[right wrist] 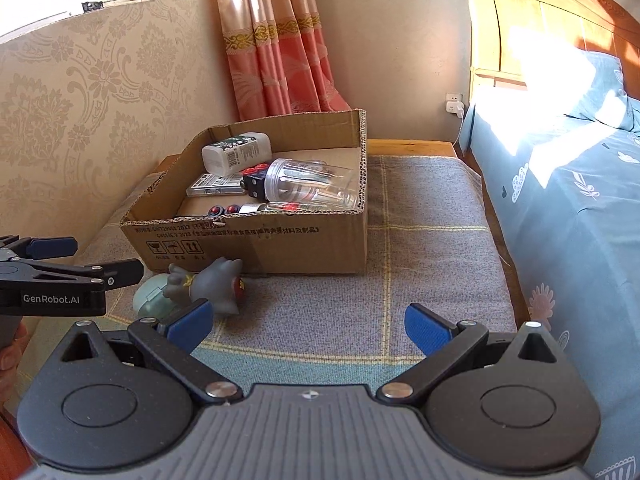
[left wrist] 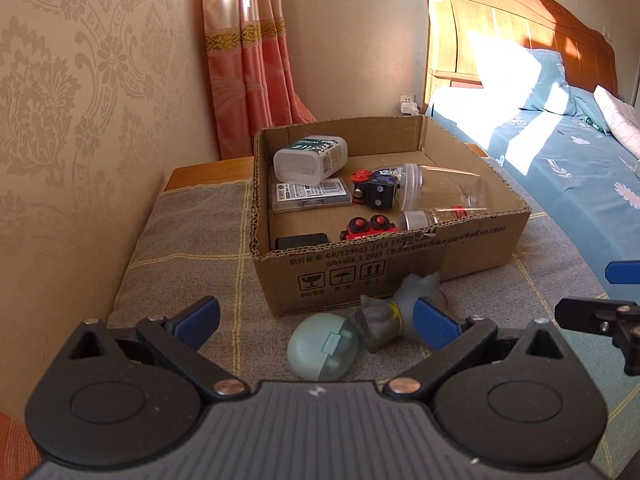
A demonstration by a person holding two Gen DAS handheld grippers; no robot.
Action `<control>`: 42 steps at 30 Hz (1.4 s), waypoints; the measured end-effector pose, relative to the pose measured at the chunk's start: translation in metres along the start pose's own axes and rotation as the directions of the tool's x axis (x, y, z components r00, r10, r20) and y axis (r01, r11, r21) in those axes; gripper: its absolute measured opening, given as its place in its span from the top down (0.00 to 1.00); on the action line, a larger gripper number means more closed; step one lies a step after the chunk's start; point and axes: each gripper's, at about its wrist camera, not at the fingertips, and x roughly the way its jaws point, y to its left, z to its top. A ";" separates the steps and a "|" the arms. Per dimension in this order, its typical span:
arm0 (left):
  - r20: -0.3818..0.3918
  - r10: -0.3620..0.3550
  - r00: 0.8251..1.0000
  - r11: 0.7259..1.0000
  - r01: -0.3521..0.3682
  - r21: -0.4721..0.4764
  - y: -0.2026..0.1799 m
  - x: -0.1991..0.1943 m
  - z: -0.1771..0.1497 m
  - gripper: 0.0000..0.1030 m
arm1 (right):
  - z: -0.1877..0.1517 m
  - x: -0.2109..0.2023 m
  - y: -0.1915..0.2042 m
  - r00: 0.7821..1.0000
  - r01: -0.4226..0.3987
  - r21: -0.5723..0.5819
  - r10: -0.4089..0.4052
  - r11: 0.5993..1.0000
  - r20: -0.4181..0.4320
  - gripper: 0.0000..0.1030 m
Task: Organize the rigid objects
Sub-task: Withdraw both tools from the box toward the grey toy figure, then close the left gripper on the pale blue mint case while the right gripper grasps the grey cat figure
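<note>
A cardboard box point(left wrist: 400, 256) point(right wrist: 256, 248) stands on a grey checked mat. In it lie a white tub point(left wrist: 310, 158), a flat clear case point(left wrist: 310, 196), two toy train cars point(left wrist: 376, 192), a clear jar point(left wrist: 440, 188) and a small bottle point(left wrist: 432, 216). In front of the box lie a pale green round case point(left wrist: 322, 346) point(right wrist: 150, 296) and a grey toy figure point(left wrist: 394, 312) point(right wrist: 212, 284). My left gripper point(left wrist: 316, 320) point(right wrist: 96, 258) is open wide, with both items ahead between its fingers, untouched. My right gripper point(right wrist: 310, 326) point(left wrist: 600, 292) is open over bare mat, right of the figure.
A patterned wall runs along the left, with a pink curtain point(left wrist: 248, 52) behind the box. A bed point(left wrist: 560, 152) with blue bedding and a wooden headboard lies to the right. The mat point(right wrist: 420, 248) lies bare to the right of the box.
</note>
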 end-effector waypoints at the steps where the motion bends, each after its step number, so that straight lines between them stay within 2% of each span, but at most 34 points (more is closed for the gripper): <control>1: -0.003 0.000 1.000 1.000 0.000 -0.008 0.004 0.000 -0.003 0.00 | -0.001 0.004 0.005 1.000 -0.010 -0.012 0.010 1.000 -0.004 0.00; 9: -0.025 0.022 0.999 0.999 -0.023 -0.047 0.032 0.004 -0.022 0.00 | -0.004 0.039 0.040 0.997 -0.066 -0.095 0.062 0.993 -0.045 0.00; 17: -0.039 0.051 0.998 0.995 -0.054 -0.087 0.057 0.011 -0.027 0.00 | -0.003 0.077 0.071 0.995 -0.078 -0.145 0.069 0.986 -0.066 0.00; 23: -0.040 0.055 0.998 0.994 -0.059 -0.093 0.065 0.012 -0.027 0.01 | 0.001 0.103 0.088 0.999 -0.010 -0.128 0.005 0.992 -0.043 0.00; 30: -0.055 0.034 0.998 0.995 -0.039 -0.087 0.062 0.019 -0.027 0.01 | -0.001 0.124 0.084 0.998 0.036 -0.081 -0.040 0.996 -0.055 0.00; 34: -0.063 0.015 0.998 0.997 -0.020 -0.079 0.058 0.023 -0.028 0.01 | -0.004 0.123 0.074 0.996 0.068 -0.067 -0.072 0.995 -0.057 0.00; 42: -0.093 -0.031 0.995 0.999 0.028 -0.034 0.045 0.038 -0.030 0.01 | -0.012 0.116 0.064 0.995 0.043 -0.116 -0.053 0.992 -0.083 0.00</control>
